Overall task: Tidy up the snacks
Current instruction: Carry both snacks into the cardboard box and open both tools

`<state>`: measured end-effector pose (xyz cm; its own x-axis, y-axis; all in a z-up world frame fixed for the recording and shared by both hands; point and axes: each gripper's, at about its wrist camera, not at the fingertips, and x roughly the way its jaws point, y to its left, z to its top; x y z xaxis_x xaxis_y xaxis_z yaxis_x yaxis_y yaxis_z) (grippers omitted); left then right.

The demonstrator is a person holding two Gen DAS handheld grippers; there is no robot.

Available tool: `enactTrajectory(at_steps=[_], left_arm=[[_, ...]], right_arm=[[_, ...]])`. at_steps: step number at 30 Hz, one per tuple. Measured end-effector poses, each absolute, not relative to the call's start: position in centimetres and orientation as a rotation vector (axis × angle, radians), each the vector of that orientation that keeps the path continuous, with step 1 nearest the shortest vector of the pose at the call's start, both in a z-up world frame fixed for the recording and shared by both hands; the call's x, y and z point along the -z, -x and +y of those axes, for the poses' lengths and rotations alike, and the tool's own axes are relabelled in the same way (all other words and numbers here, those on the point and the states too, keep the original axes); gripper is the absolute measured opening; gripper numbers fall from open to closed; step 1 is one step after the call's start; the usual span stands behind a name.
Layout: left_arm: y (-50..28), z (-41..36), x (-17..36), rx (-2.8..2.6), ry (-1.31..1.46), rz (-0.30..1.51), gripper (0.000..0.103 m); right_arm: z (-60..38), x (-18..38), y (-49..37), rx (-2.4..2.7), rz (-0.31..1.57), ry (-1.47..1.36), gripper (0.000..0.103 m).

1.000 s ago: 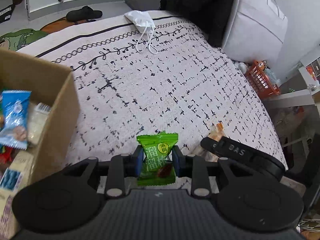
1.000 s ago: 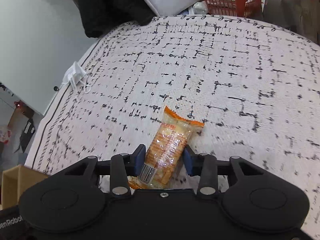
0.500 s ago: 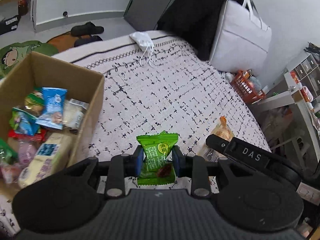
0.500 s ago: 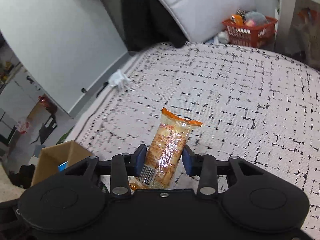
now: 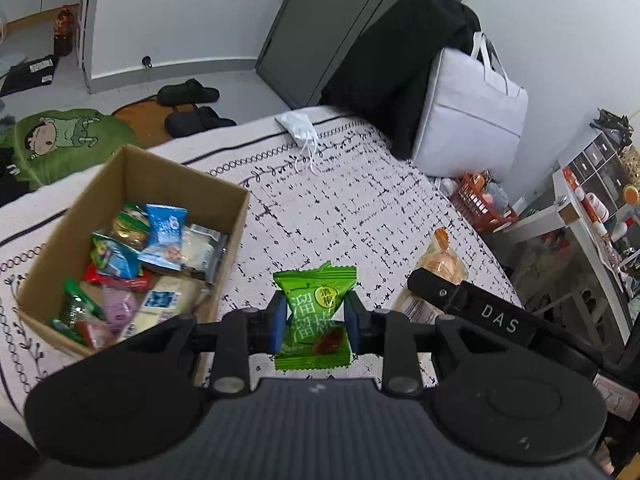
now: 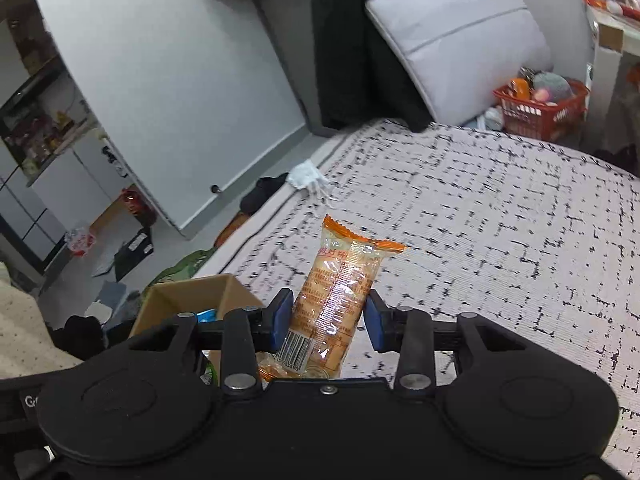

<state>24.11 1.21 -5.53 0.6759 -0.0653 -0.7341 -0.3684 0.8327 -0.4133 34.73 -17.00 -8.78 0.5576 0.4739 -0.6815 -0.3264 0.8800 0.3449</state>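
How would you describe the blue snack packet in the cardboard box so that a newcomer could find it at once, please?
Start at the open cardboard box on the patterned bedspread. Among the snacks piled inside, look toward the far side for the blue packet lying on top. It is the only light blue wrapper with white print; its neighbours are green, red or pale.

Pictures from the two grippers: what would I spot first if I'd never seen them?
Probably the bright green snack packet, pinched in the left gripper above the patterned bed cover. Next, the orange snack packet clamped in the right gripper, and the cardboard box of colourful snacks at left.
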Motion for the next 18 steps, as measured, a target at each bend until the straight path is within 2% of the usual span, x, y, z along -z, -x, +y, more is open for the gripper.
enactTrajectory(at_steps=[18], left_arm=[[-20.7,6.8,1.9,-0.257,0.573,0.766,0.029]], right_arm=[[-13.0,6.2,-31.9,-0.577,0.791,-0.105,0.038]])
